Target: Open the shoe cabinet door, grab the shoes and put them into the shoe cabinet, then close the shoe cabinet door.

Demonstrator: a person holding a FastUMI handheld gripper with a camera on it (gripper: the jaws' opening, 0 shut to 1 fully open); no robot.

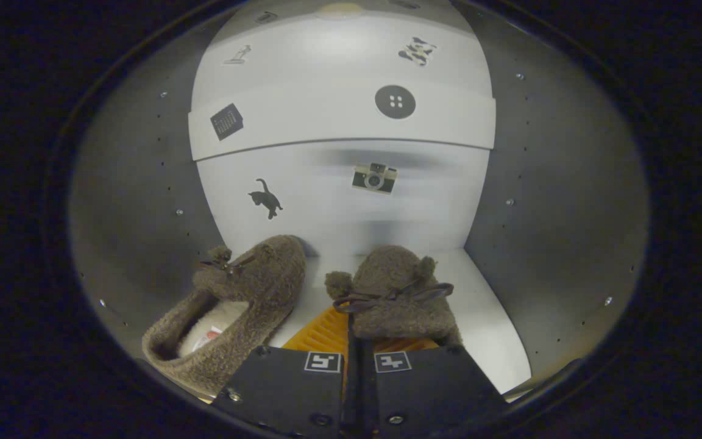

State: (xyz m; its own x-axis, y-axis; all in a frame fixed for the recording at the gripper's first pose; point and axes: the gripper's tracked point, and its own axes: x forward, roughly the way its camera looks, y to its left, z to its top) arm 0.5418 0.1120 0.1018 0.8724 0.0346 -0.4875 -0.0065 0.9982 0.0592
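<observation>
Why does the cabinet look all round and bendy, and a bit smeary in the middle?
Gripper view: the fisheye lens bows the cabinet; glare whitens its top, blur smears around the camera sticker; the gripper grips the right shoe.

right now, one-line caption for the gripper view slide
Fingers nearly closed on one brown fuzzy slipper inside the shoe cabinet, its mate already resting alongside.

Two fuzzy brown slippers sit inside the open shoe cabinet point(528, 183), on its white floor between grey side walls. The right slipper point(397, 296), with a dark bow and pom-poms, lies just ahead of the fingers, its heel end caught between them. The left slipper point(238, 305) rests beside it, left of the fingers, tilted, showing its pale lining.
</observation>
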